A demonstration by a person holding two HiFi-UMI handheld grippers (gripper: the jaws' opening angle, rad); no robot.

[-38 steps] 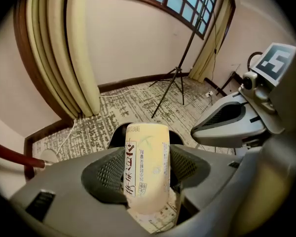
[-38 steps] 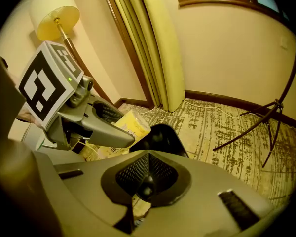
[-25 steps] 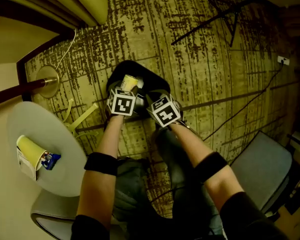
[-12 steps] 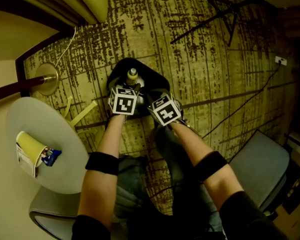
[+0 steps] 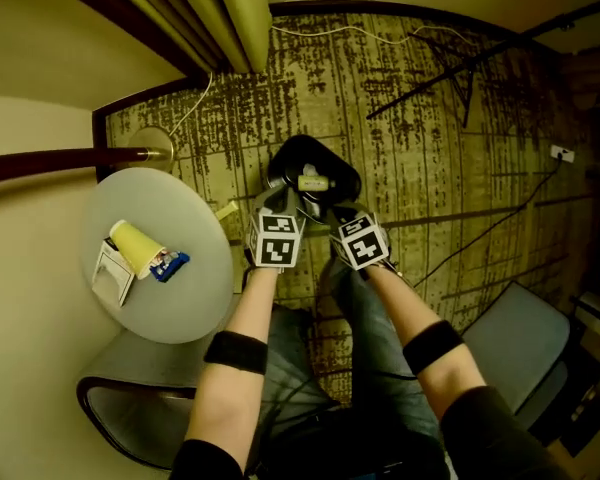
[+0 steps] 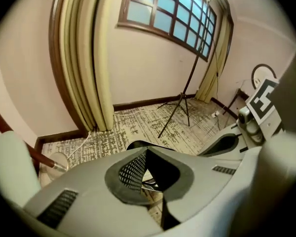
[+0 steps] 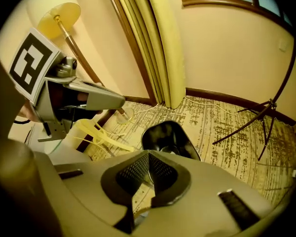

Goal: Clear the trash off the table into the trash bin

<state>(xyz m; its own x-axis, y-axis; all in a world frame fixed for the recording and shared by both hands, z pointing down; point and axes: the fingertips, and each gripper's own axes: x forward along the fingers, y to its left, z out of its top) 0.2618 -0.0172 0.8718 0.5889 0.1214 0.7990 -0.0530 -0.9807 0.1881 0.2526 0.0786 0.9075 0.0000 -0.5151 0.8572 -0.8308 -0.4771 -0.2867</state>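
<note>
Left gripper (image 6: pixel 146 152): jaws have just been closing and are now pressed together, nothing between them.
Right gripper (image 7: pixel 149 156): fingers pressed together, empty, just beside the left one.
Black plastic trash bin (image 5: pixel 285 158): on the patterned carpet (image 5: pixel 430 118), just beyond both grippers; a pale bottle (image 5: pixel 313 182) lies inside.
Round white table (image 5: pixel 180 308): to the left, carrying a yellow paper cup (image 5: pixel 135 243) on its side, a blue wrapper (image 5: pixel 168 264) and a white carton (image 5: pixel 108 276).

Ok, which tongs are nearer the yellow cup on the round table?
Left. The left tongs are just off the edge of the round table, to the right of the yellow cup in the head view; the right tongs are beyond them, farther away.
</note>
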